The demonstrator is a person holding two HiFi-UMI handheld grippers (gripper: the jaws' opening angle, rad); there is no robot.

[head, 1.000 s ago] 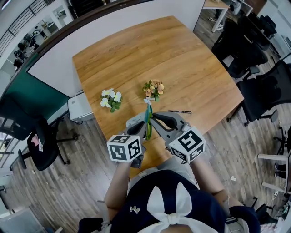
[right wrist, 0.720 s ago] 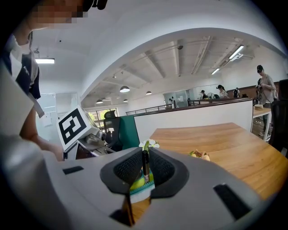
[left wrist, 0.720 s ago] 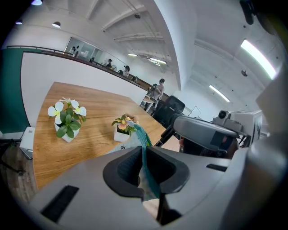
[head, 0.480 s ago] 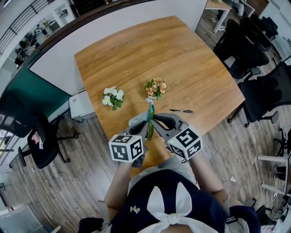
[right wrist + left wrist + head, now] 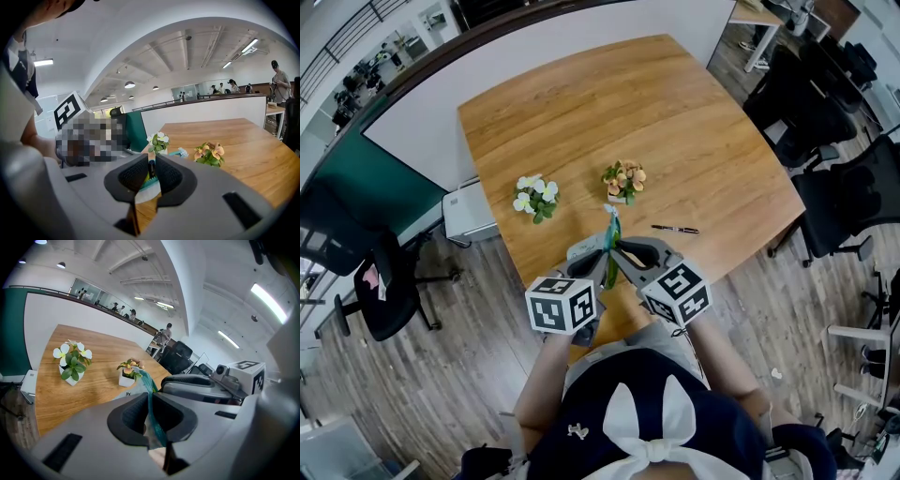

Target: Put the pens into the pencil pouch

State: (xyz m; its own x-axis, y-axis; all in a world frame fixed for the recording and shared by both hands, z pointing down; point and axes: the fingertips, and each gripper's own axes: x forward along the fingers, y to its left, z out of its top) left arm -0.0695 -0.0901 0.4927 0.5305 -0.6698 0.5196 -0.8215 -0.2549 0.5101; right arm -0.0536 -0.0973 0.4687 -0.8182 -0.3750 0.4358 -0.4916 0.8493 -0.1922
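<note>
A teal mesh pencil pouch (image 5: 609,246) hangs in the air over the table's near edge, between my two grippers. My left gripper (image 5: 592,257) is shut on its rim; the left gripper view shows the mesh (image 5: 151,404) pinched between the pads. My right gripper (image 5: 624,249) is shut on a slim dark pen (image 5: 150,168), held just above the pouch (image 5: 153,183). How far the pen reaches into the pouch is hidden. A second black pen (image 5: 675,229) lies on the wooden table (image 5: 656,112), right of the grippers.
Two small flower pots stand on the table beyond the pouch: white flowers (image 5: 533,195) to the left, orange ones (image 5: 623,178) in the middle. Office chairs (image 5: 839,197) crowd the floor at the right, and a white box (image 5: 469,214) sits by the table's left edge.
My right gripper has sunk a little with its pen, closer to the pouch. The left gripper and the pouch have stayed put.
</note>
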